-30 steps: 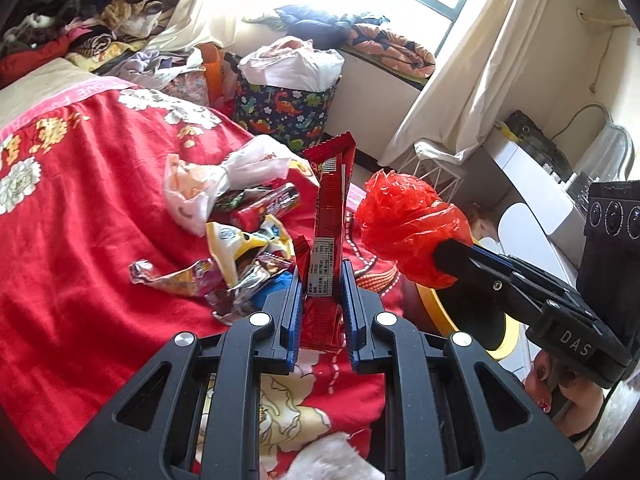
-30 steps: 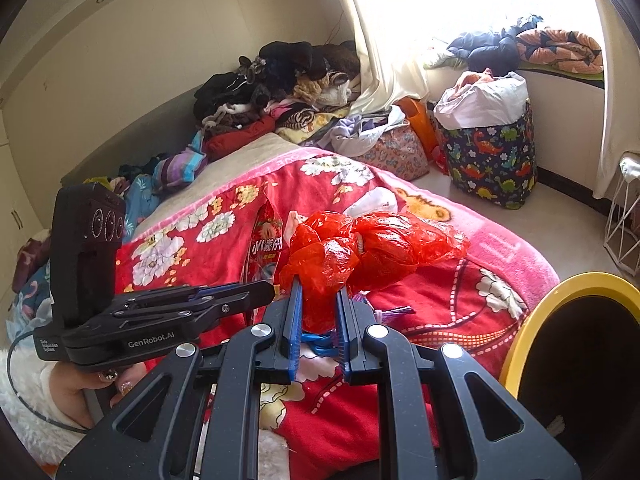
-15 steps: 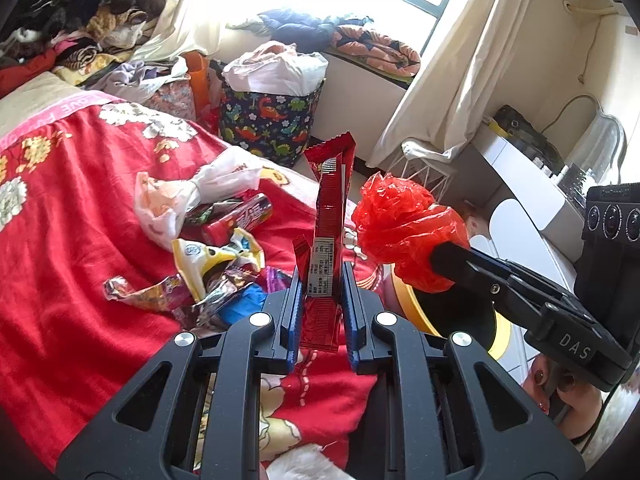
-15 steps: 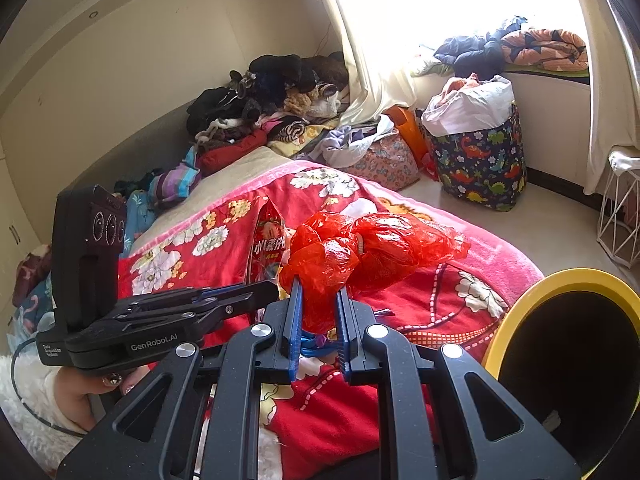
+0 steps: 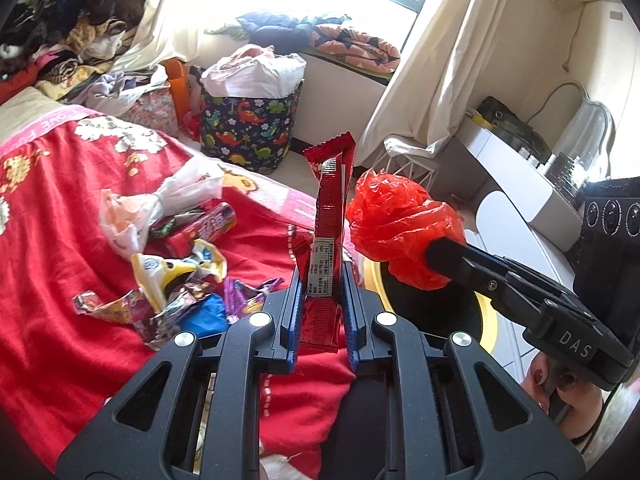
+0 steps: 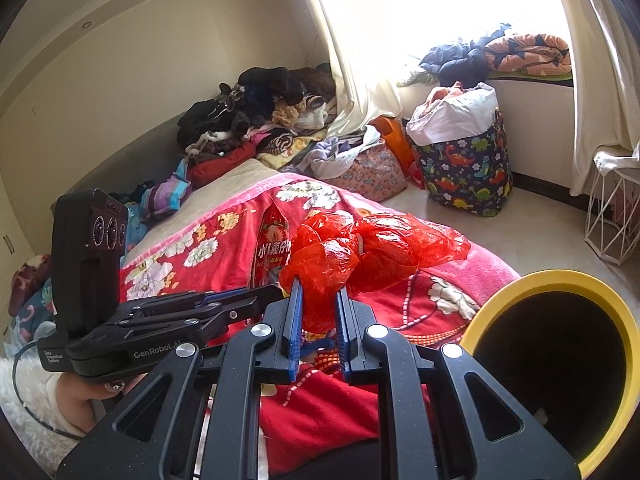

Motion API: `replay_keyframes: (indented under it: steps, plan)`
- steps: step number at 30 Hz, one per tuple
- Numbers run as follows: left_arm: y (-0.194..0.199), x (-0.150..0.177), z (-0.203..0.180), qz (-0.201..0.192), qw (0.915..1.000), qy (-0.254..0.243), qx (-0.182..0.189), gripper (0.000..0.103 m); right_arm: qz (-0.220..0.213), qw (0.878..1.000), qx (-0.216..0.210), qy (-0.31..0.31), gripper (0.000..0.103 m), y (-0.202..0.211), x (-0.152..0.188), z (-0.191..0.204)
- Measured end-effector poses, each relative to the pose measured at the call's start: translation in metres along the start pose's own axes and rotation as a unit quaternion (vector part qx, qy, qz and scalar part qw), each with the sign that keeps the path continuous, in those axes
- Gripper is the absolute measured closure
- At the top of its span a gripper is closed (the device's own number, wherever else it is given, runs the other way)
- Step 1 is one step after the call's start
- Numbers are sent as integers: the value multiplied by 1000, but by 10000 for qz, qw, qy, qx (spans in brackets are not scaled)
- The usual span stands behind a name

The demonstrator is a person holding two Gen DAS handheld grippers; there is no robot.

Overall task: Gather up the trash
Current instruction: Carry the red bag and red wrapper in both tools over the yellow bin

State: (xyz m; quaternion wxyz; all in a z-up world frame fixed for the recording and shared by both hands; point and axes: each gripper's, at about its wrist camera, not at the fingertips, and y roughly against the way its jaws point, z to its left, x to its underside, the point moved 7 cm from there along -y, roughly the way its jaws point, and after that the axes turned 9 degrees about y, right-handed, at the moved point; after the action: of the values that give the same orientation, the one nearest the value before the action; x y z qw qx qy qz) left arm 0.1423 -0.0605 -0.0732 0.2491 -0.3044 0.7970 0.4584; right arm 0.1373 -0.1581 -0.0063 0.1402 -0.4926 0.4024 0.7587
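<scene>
A red snack wrapper (image 5: 329, 216) is clamped upright in the left tongs (image 5: 319, 280), a crumpled red bag (image 6: 360, 252) in the right tongs (image 6: 317, 300); the yellow-rimmed bin's (image 6: 560, 278) black interior is shown only by the right view.

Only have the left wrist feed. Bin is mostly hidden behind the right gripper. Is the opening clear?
Observer: Yes. The right wrist view shows the yellow-rimmed bin wide open and dark inside, beside the bed.
Operator: What does the front of my wrapper look like?
Observer: The right view shows the red wrapper face: printed characters and a picture.
Operator: Is the right gripper clamped properly?
Observer: The right gripper pinches the red plastic bag near its lower end; most of the bag bulges above the fingers.
</scene>
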Motion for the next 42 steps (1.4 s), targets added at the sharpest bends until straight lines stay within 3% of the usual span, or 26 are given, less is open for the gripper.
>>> replay_keyframes:
  steps: [42]
  plan:
    - [-39,15,-80,308,9969,-550,471,91,-416,9919,838,-853,89,69,25,-73]
